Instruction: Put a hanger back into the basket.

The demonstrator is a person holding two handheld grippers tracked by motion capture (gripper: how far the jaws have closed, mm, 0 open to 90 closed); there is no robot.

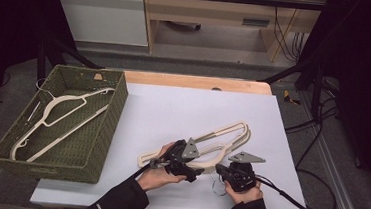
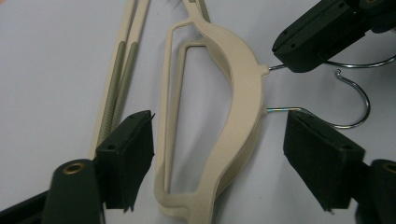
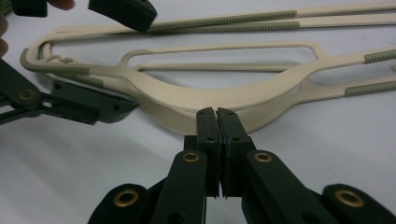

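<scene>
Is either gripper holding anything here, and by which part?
The right gripper is shut on the metal hook wire of a cream plastic hanger, beside its neck. The left gripper straddles the hangers, open.

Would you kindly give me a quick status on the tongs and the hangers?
Left tongs open astride stacked cream hangers, pads clear. Right tongs shut on a wire hook. One hanger in basket. Nothing in the way.

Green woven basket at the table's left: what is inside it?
The basket holds one cream hanger lying flat, its metal hook over the far-left rim. The near wall hides part of the floor, so anything small there cannot be seen.
</scene>
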